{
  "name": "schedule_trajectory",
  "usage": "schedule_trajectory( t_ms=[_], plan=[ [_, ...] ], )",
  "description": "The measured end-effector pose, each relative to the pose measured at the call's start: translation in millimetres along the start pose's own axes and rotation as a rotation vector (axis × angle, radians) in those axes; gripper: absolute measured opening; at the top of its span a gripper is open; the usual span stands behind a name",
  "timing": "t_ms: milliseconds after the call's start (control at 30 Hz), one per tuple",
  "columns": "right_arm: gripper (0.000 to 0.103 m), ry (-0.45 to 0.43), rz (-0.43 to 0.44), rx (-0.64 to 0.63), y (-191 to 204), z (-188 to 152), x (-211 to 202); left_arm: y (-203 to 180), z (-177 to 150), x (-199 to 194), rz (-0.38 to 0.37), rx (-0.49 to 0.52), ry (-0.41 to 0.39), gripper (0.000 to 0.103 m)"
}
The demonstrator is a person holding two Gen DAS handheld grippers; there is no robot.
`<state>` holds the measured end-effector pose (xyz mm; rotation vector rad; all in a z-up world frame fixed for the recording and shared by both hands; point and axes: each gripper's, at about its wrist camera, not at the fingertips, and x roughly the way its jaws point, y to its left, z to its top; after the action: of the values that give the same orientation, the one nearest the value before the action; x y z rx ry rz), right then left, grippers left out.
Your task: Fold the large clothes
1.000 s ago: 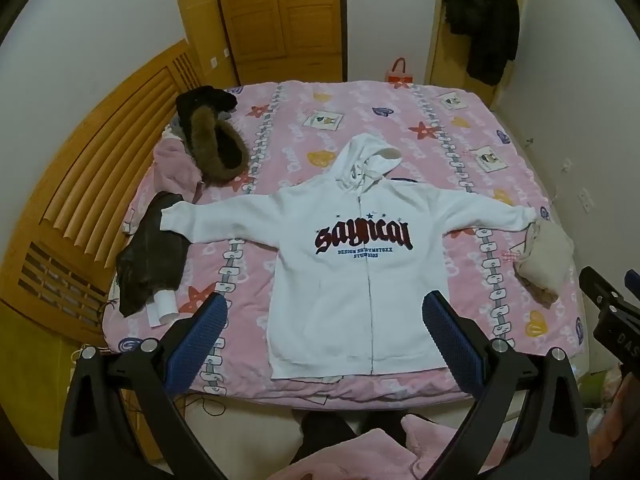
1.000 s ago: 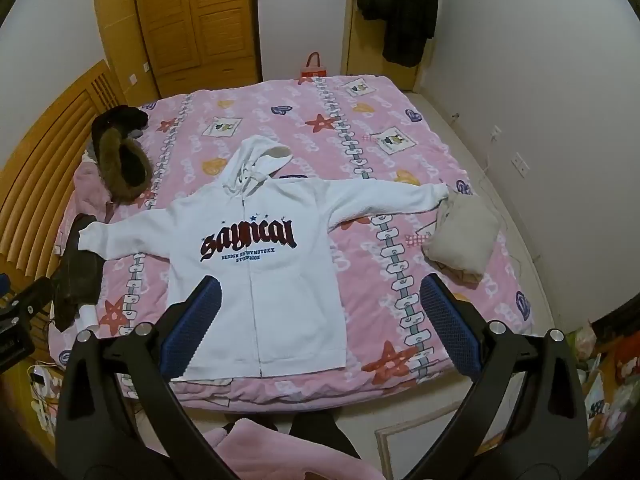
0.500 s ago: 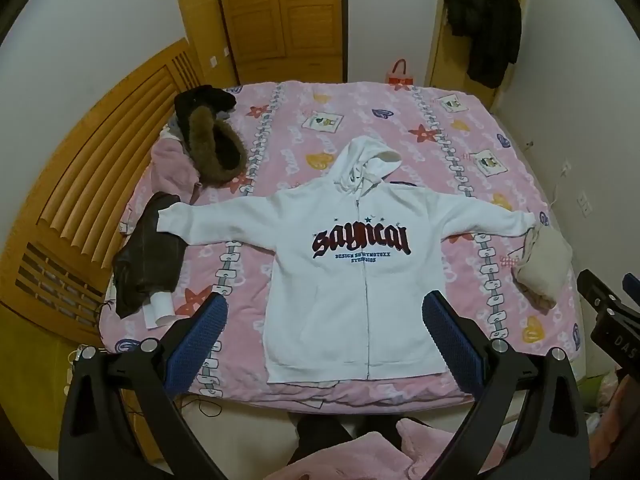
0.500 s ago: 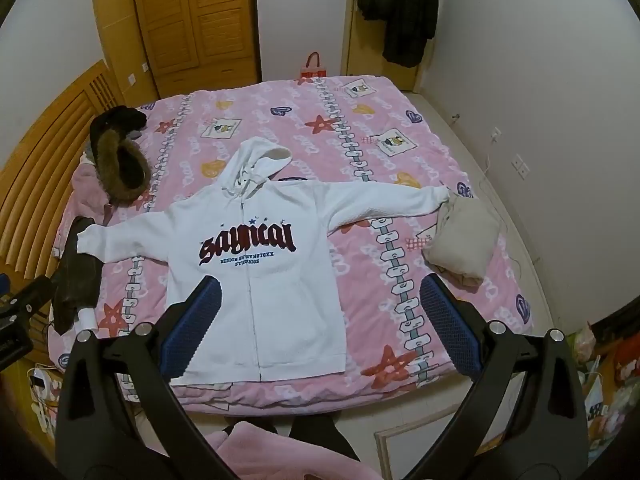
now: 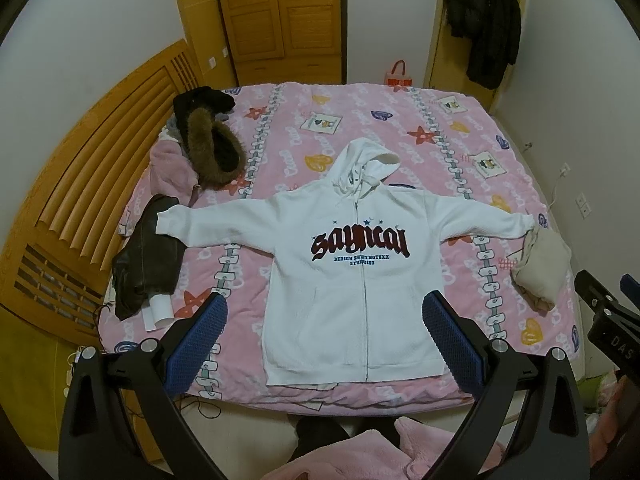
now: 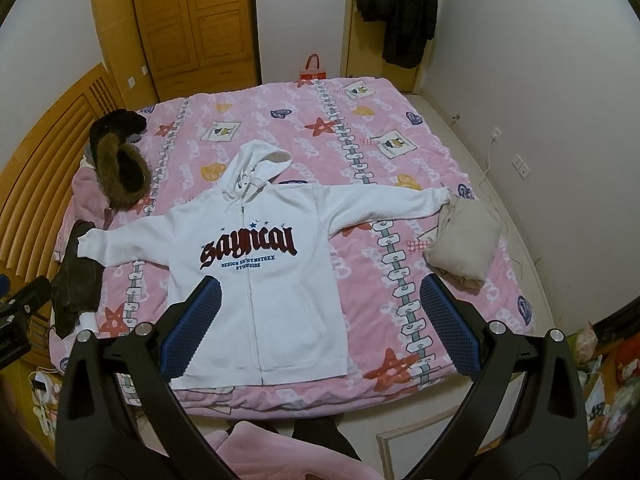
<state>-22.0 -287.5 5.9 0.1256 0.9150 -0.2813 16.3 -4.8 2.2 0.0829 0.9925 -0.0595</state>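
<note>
A white zip hoodie (image 5: 348,280) with a dark red and blue chest print lies flat, face up, on the pink bedspread (image 5: 360,132), sleeves spread out to both sides and hood pointing away. It also shows in the right wrist view (image 6: 260,272). My left gripper (image 5: 325,332) is open and empty, held well above the hoodie's hem near the bed's front edge. My right gripper (image 6: 318,320) is open and empty too, held high over the hoodie's right side. Neither touches the cloth.
A folded beige garment (image 5: 542,268) lies at the right sleeve's cuff. A dark leather jacket (image 5: 146,256) lies under the left cuff, and a fur-trimmed black coat (image 5: 208,144) behind it. A wooden headboard (image 5: 80,184) runs along the left. Pink cloth (image 5: 380,452) lies below the grippers.
Both grippers have drifted slightly, so the bed and hoodie sit a little lower and nearer in view. The hoodie has not moved. Both grippers stay open.
</note>
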Motion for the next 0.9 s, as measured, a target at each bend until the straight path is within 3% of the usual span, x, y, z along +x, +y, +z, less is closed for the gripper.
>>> schedule_trajectory(
  t_ms=[800,900],
  plan=[
    [0.097,0.001,-0.004,0.0,2,-4,0,-6,8,-1,-0.002,-0.004,-0.001,0.095],
    [0.097,0.009,-0.007,-0.005,6,-2,4,-22,16,8,0.001,-0.012,0.015,0.095]
  ],
)
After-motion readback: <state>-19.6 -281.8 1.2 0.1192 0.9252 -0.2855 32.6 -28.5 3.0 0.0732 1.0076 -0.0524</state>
